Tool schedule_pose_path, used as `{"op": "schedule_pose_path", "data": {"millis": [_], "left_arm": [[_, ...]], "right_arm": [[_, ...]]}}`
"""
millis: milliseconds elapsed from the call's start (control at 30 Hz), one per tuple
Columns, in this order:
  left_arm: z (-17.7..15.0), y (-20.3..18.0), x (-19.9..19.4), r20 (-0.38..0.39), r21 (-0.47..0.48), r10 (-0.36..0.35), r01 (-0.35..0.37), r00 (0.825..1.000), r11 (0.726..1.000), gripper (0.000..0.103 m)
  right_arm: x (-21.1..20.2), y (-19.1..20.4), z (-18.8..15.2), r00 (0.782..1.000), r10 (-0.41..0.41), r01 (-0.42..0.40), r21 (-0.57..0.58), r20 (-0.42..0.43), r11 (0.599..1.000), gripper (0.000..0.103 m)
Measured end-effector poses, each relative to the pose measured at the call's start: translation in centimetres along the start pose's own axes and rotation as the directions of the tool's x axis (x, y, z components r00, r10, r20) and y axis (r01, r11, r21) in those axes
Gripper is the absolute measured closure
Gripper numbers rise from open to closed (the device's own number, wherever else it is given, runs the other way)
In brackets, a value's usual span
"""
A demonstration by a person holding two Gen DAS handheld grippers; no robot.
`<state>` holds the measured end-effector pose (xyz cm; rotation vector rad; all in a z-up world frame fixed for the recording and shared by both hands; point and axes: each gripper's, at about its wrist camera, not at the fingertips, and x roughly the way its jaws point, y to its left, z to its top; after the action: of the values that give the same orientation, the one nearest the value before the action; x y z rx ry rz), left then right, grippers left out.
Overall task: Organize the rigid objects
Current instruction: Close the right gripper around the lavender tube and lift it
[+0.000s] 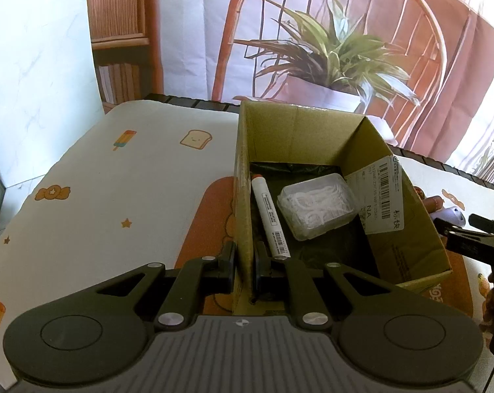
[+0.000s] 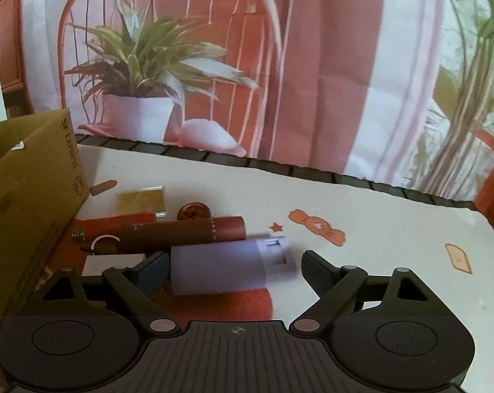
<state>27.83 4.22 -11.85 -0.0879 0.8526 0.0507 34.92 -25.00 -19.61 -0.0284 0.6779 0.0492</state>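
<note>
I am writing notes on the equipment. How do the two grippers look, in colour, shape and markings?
Both look alike. The left gripper and the right gripper have black plastic fingers on angled linkage arms with silver round pivot pins. Behind them sits a grey ribbed body, flanked by two black round discs, with a small crosshair mark at its centre. The right one's inner pad looks dark blue. No cables show.

"SF EXPRESS" is printed on the brown cardboard box's (image 2: 33, 177) outer wall; "NA" is read on the white barcode label (image 1: 383, 193) inside it.
</note>
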Motion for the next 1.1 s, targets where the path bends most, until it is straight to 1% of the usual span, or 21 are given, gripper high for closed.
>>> {"op": "schedule_pose_path", "data": {"millis": [167, 333, 467, 500, 533, 567, 600, 633, 700, 800, 867, 900, 967, 1000, 1100], "left_arm": [[0.0, 0.0, 0.1, -0.001, 0.000, 0.001, -0.001, 1.000, 1.000, 0.091], [0.0, 0.0, 0.0, -0.001, 0.001, 0.001, -0.001, 1.000, 1.000, 0.091], [0.0, 0.1, 0.0, -0.001, 0.000, 0.001, -0.001, 1.000, 1.000, 0.091], [0.0, 0.0, 0.0, -0.002, 0.001, 0.001, -0.001, 1.000, 1.000, 0.091], [0.0, 0.0, 0.0, -0.002, 0.002, 0.002, -0.002, 1.000, 1.000, 0.091], [0.0, 0.1, 0.0, -0.001, 0.002, 0.002, -0.002, 1.000, 1.000, 0.091], [0.0, 0.1, 0.0, -0.002, 0.001, 0.001, -0.001, 1.000, 1.000, 0.091], [0.0, 0.0, 0.0, -0.002, 0.001, 0.001, -0.001, 1.000, 1.000, 0.091], [0.0, 0.0, 0.0, -0.002, 0.002, 0.001, -0.001, 1.000, 1.000, 0.091], [0.0, 0.0, 0.0, -0.003, 0.000, 0.002, -0.002, 1.000, 1.000, 0.091], [0.0, 0.0, 0.0, -0.003, 0.000, 0.002, -0.002, 1.000, 1.000, 0.091], [0.0, 0.0, 0.0, -0.002, 0.000, 0.003, -0.003, 1.000, 1.000, 0.091], [0.1, 0.0, 0.0, -0.004, 0.001, 0.002, -0.002, 1.000, 1.000, 0.091], [0.0, 0.0, 0.0, -0.004, 0.002, 0.002, -0.002, 1.000, 1.000, 0.091], [0.0, 0.0, 0.0, -0.005, 0.002, 0.002, -0.002, 1.000, 1.000, 0.091]], "right_arm": [[0.7, 0.2, 0.3, 1.000, 0.009, -0.009, -0.004, -0.009, 1.000, 0.014], [0.7, 0.0, 0.2, 1.000, 0.012, -0.012, 0.010, -0.014, 1.000, 0.015], [0.5, -0.1, 0.1, 1.000, 0.010, -0.010, 0.012, -0.018, 1.000, 0.018], [0.4, 0.0, 0.1, 1.000, 0.009, -0.009, 0.014, -0.019, 1.000, 0.022], [0.3, 0.0, 0.0, 1.000, 0.018, -0.018, 0.016, -0.023, 1.000, 0.038], [0.3, 0.0, -0.1, 0.999, 0.021, -0.020, 0.019, -0.035, 1.000, 0.055], [0.4, 0.1, -0.2, 0.998, 0.015, -0.014, 0.021, -0.060, 1.000, 0.063], [0.5, 0.2, -0.5, 0.997, 0.009, -0.007, 0.024, -0.081, 1.000, 0.065], [0.2, 0.0, -0.9, 0.997, 0.012, -0.008, 0.055, -0.073, 0.998, 0.063], [-0.2, 0.1, -1.0, 0.997, 0.016, -0.013, 0.041, -0.073, 0.999, 0.055], [-0.5, 0.1, -0.7, 0.998, 0.010, -0.008, 0.028, -0.057, 1.000, 0.043], [-0.6, 0.1, -0.6, 0.999, 0.007, -0.006, 0.025, -0.047, 1.000, 0.040], [-0.6, -0.1, -0.1, 0.999, 0.007, -0.007, 0.019, -0.031, 1.000, 0.031], [-0.6, -0.3, 0.2, 1.000, 0.009, -0.008, 0.012, -0.023, 1.000, 0.029], [0.1, -0.7, 1.1, 0.999, 0.026, -0.026, -0.039, -0.021, 0.999, 0.018]]}}
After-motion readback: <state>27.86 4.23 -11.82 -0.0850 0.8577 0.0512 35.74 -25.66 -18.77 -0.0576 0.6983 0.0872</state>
